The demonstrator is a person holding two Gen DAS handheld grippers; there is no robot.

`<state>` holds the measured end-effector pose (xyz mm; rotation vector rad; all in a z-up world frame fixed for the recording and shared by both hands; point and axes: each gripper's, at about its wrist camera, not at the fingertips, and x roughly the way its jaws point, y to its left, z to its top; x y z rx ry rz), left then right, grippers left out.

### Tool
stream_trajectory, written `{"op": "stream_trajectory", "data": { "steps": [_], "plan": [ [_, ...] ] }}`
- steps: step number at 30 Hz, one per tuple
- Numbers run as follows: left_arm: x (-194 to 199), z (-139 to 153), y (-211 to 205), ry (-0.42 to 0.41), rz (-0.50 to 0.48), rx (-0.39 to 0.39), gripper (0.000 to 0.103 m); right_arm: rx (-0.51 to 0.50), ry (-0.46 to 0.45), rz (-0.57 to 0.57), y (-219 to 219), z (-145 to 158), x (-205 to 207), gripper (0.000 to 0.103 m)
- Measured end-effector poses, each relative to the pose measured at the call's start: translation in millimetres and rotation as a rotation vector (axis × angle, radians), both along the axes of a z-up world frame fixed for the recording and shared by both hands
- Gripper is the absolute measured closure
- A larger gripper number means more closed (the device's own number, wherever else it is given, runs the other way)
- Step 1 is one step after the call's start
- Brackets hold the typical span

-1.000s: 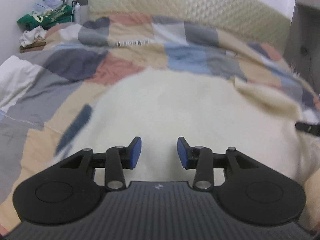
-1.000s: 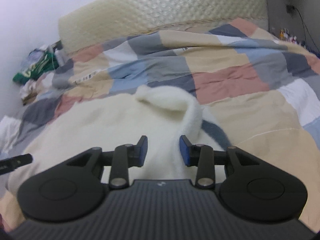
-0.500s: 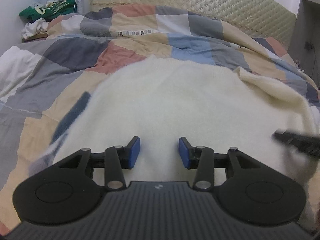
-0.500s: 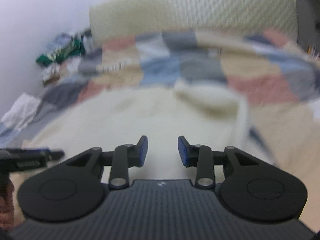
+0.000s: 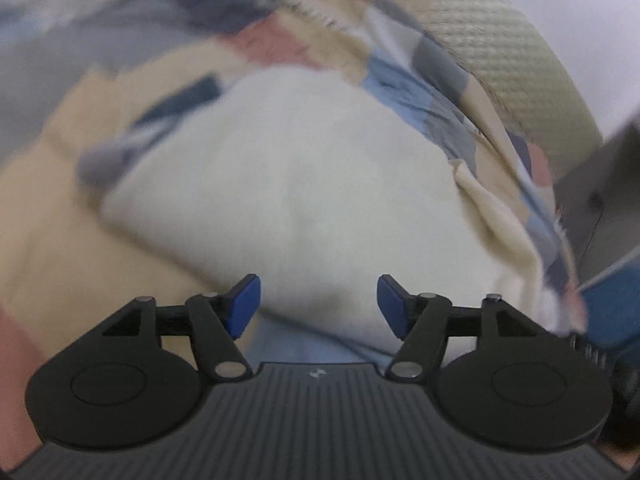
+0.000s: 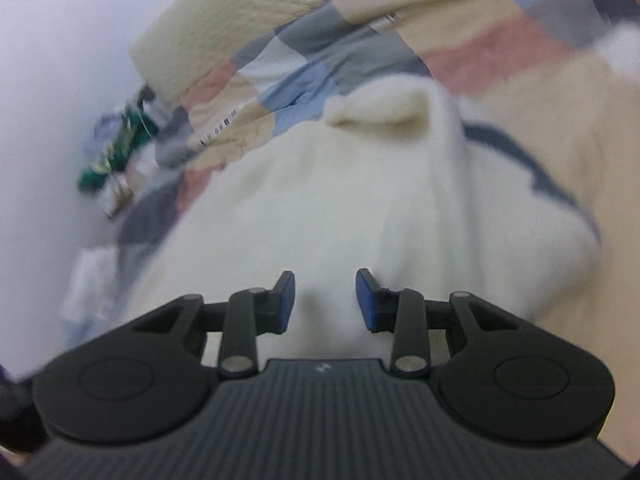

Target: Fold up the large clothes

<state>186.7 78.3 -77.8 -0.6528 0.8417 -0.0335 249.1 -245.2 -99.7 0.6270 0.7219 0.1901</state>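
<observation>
A cream fleece garment point(image 5: 304, 184) with dark blue trim point(image 5: 180, 100) lies spread on the patchwork quilt point(image 5: 48, 240). In the left wrist view my left gripper point(image 5: 319, 306) hovers over its near edge, jaws opening wide, nothing pinched between the blue pads. The right wrist view shows the same cream garment point(image 6: 320, 208) with a curled-up flap point(image 6: 380, 114) at its far side. My right gripper point(image 6: 325, 300) sits low over the fleece, jaws opening, with the cloth seen in the gap but not pressed. Both views are blurred.
The quilted beige headboard point(image 5: 500, 60) runs behind the bed. A pile with a green bag point(image 6: 116, 156) sits by the white wall at the left. A dark cabinet point(image 5: 600, 184) stands right of the bed. Blue fabric point(image 5: 612, 304) shows at the left view's right edge.
Both views have rolled and blurred. The left gripper's jaws have spread much wider and it now sits at the garment's near edge. The right gripper's jaws widened a little.
</observation>
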Motion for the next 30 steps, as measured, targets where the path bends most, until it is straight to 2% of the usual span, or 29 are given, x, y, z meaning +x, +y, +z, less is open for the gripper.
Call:
{"op": "stream_trajectory", "data": {
  "steps": [1,3,7,9,12,14,17,19,20,21,24,27,30],
  "plan": [
    [-1.4,-6.2,5.6,0.026,0.020,-0.066,0.031,0.050,0.009,-0.009,-1.8,-2.0,-7.7,0.052],
    [0.7,-22.3,16.0,0.082,0.051,-0.196,0.031,0.143,0.037,-0.022,-5.5,-8.8,-18.4,0.028],
    [8.8,-57.9,35.4,0.170,0.128,-0.401,0.031,0.251,0.138,-0.061,-7.8,-31.4,-14.8,0.028],
    [13.7,-69.7,45.3,0.166,0.174,-0.478,0.031,0.297,0.167,-0.101,-13.3,-41.5,-9.0,0.028],
    [18.5,-74.2,54.7,0.119,0.238,-0.533,0.032,0.356,0.196,-0.191,-25.3,-54.6,-3.4,0.028],
    [21.6,-75.0,58.2,0.101,0.270,-0.536,0.033,0.386,0.190,-0.265,-36.3,-60.2,-1.5,0.030],
    [21.6,-75.7,56.1,0.095,0.287,-0.510,0.044,0.407,0.175,-0.334,-49.4,-64.3,0.6,0.037],
    [18.8,-70.0,53.3,0.065,0.281,-0.475,0.054,0.434,0.175,-0.348,-50.8,-68.2,2.2,0.040],
    [17.7,-65.0,52.4,0.045,0.274,-0.452,0.061,0.413,0.170,-0.342,-48.6,-66.4,3.2,0.045],
    [16.1,-58.5,51.6,0.022,0.261,-0.424,0.066,0.373,0.156,-0.329,-44.8,-61.4,4.2,0.052],
    [9.3,-32.5,45.1,-0.070,0.208,-0.305,0.073,0.283,0.077,-0.289,-36.2,-38.3,0.6,0.068],
    [-4.1,-3.8,42.9,-0.165,0.171,-0.251,0.074,0.222,-0.022,-0.239,-32.8,-12.8,-7.0,0.072],
    [-24.7,24.4,44.0,-0.196,0.148,-0.249,0.074,0.227,-0.085,-0.210,-34.0,9.5,-22.6,0.072]
  ]
}}
